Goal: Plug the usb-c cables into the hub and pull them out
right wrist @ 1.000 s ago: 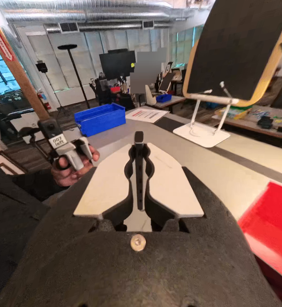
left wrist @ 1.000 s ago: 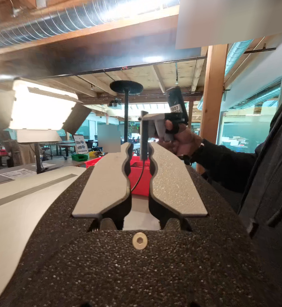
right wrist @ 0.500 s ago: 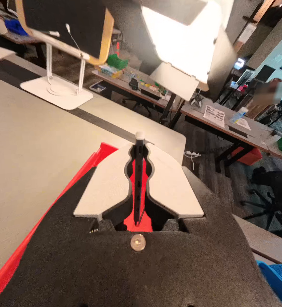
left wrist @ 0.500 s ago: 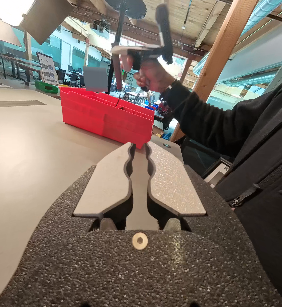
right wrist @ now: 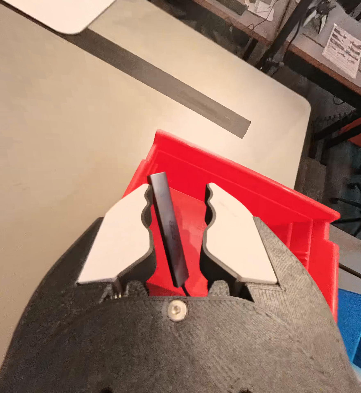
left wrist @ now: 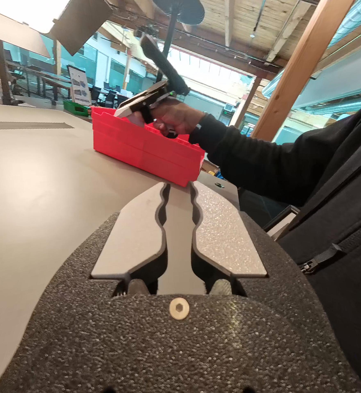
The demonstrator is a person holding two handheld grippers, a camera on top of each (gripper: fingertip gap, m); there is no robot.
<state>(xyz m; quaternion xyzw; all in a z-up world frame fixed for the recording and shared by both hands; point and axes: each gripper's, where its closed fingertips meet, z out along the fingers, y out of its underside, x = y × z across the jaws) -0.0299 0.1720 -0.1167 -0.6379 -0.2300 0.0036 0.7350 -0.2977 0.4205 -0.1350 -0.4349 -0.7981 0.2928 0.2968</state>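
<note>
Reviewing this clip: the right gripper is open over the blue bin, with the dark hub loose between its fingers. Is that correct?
Not quite: the bin is red, not blue. The right wrist view shows the right gripper open over the red bin, with the dark hub loose between its fingers. A blue bin shows only at the lower right edge, beside the red one.

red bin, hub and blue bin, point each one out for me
red bin [right wrist: 249, 182]: right wrist view, on its far inner wall.
hub [right wrist: 169, 225]: right wrist view, middle of the dark slim bar between the open jaws.
blue bin [right wrist: 356, 331]: right wrist view, on its side at the lower right edge.
</note>
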